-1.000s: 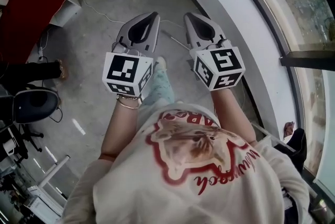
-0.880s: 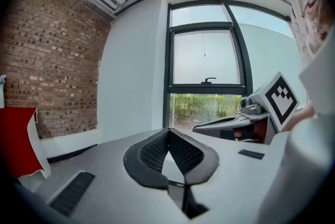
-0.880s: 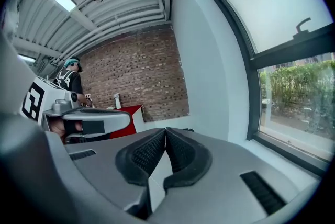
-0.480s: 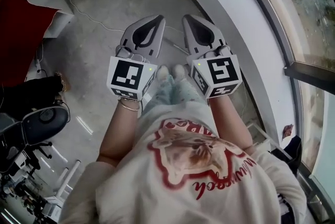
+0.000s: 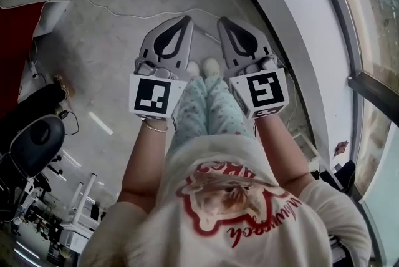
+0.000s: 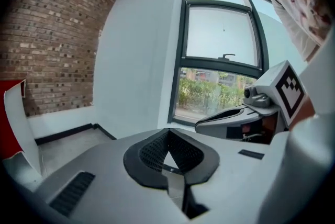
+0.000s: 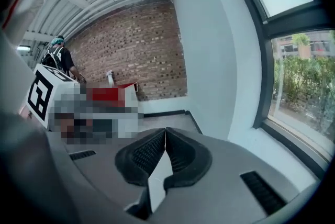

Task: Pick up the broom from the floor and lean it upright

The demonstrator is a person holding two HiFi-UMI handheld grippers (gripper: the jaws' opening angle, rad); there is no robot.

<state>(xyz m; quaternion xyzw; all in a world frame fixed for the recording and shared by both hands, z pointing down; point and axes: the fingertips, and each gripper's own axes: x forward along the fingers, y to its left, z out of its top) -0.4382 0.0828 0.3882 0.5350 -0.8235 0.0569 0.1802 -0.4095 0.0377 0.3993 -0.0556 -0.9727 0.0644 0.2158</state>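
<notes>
No broom shows clearly in any view. A short thin pale rod (image 5: 211,38) lies on the grey floor between the gripper tips; I cannot tell what it is. My left gripper (image 5: 186,18) and right gripper (image 5: 221,19) hang side by side above the floor, pointing forward and slightly down. In the left gripper view the left gripper's (image 6: 168,130) dark pads meet at the tip with nothing between them. The right gripper's (image 7: 166,129) pads also touch and hold nothing.
A white wall base (image 5: 293,22) and a window (image 5: 374,22) run along the right. A white cable (image 5: 112,10) crosses the floor ahead. A red board (image 5: 15,29) and an office chair (image 5: 34,141) stand at the left. The person's feet (image 5: 202,66) are below the grippers.
Both grippers have sunk and moved forward together, staying shut. The person has stepped ahead, and both feet now stand together beneath the grippers.
</notes>
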